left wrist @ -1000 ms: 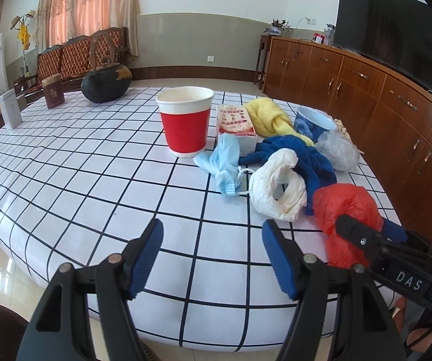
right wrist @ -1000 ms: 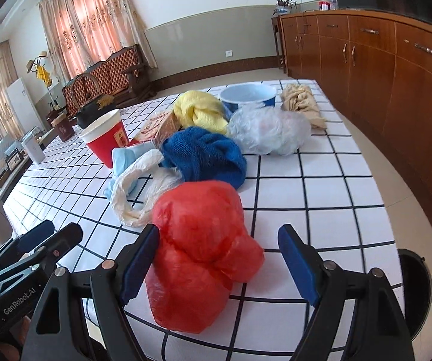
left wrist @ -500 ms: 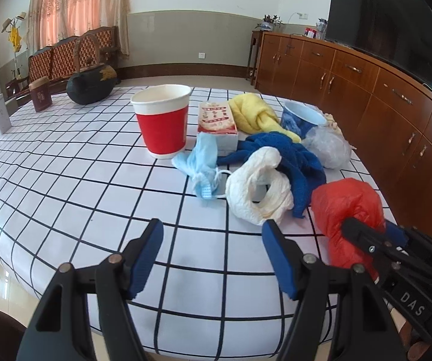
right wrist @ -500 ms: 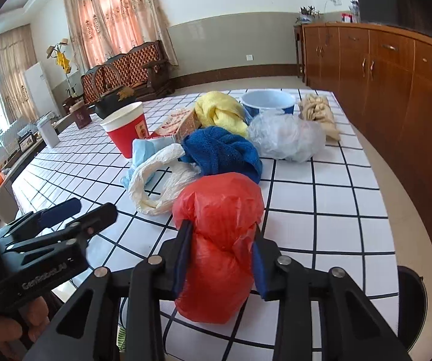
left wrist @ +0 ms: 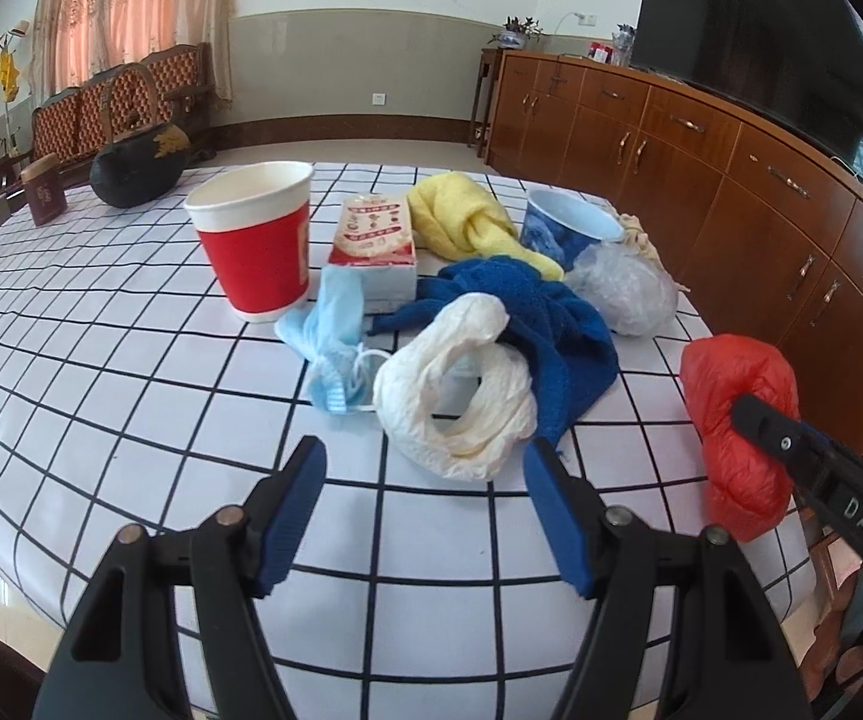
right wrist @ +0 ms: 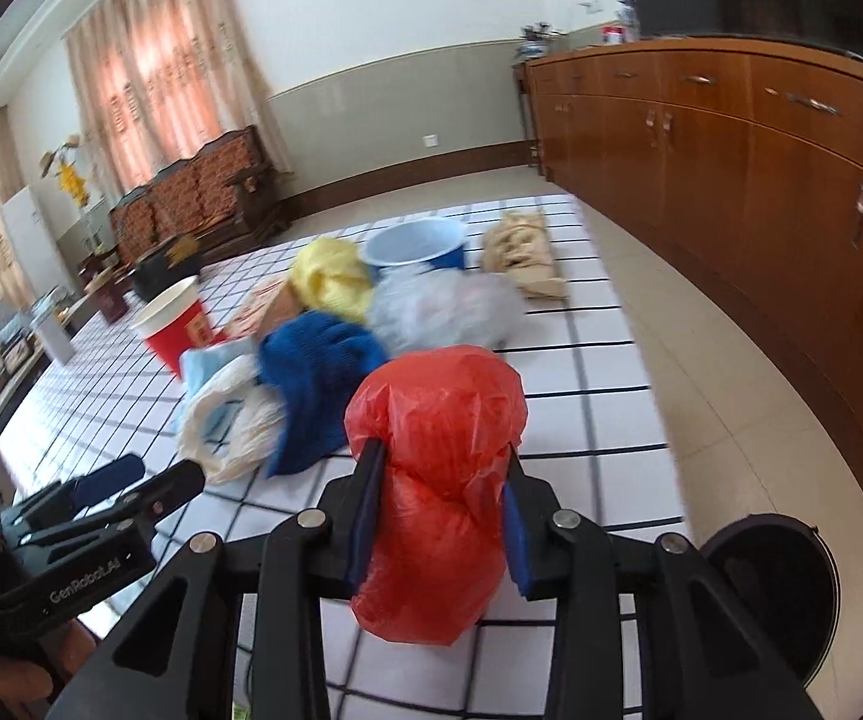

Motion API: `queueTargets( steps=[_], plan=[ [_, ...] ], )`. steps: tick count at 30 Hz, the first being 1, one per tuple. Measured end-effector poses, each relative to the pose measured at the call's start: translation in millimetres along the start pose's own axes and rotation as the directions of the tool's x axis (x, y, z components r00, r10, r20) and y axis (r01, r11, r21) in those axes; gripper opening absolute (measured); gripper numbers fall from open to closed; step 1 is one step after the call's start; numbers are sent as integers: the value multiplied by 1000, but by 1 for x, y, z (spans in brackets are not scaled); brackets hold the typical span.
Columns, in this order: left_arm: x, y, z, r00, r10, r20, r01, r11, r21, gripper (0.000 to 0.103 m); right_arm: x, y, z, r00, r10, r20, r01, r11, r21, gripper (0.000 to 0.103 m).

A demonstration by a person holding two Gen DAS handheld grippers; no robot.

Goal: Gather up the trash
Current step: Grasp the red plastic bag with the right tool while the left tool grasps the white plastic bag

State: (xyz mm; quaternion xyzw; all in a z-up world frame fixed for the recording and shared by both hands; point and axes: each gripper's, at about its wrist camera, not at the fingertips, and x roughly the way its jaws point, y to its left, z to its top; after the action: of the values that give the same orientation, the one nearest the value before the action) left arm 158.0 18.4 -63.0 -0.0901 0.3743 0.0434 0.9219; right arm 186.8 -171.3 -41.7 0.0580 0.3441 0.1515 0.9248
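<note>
While the right wrist view is smeared with blur, the red plastic bag (right wrist: 431, 480) is plain enough: the right claw (right wrist: 440, 516) is clamped on its middle, the bag standing with its long axis upright and its lower end hanging below the pads, just off the near edge of the checked surface (left wrist: 131, 396). Behind the bag and to its right, on the floor, a dark round bin (right wrist: 773, 594) is cut off by the picture's rim; its contents cannot be made out. Left of the bag, the left claw (left wrist: 425, 510) hovers with jaws apart and nothing between them. Beyond the bag a red paper cup (left wrist: 254, 240) and a blue bowl (left wrist: 569, 228) stand upright, their insides unseen. A white bag (left wrist: 461, 396) lies nearer.
</note>
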Motion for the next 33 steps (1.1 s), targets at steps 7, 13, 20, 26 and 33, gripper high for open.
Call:
queueTargets(
  steps=[7, 13, 20, 26, 33],
  plan=[
    [12, 3, 7, 1000, -28, -10, 28, 999, -45, 70, 5, -19, 2, 1000, -21, -7, 21, 998, 53, 39],
    [22, 10, 11, 998, -66, -1, 65, 994, -84, 55, 10, -17, 1, 999, -32, -16, 32, 998, 45, 40],
    [25, 11, 7, 997, -82, 0, 81, 993, -81, 14, 14, -18, -1, 999, -22, -31, 23, 999, 40, 40],
    [9, 16, 8, 994, -101, 52, 105, 990, -94, 12, 8, -17, 0, 1000, -12, -10, 13, 999, 32, 38],
    [-18, 7, 12, 988, -120, 95, 126, 990, -65, 12, -14, -18, 5, 998, -2, 57, 0, 1000, 26, 37]
  ],
)
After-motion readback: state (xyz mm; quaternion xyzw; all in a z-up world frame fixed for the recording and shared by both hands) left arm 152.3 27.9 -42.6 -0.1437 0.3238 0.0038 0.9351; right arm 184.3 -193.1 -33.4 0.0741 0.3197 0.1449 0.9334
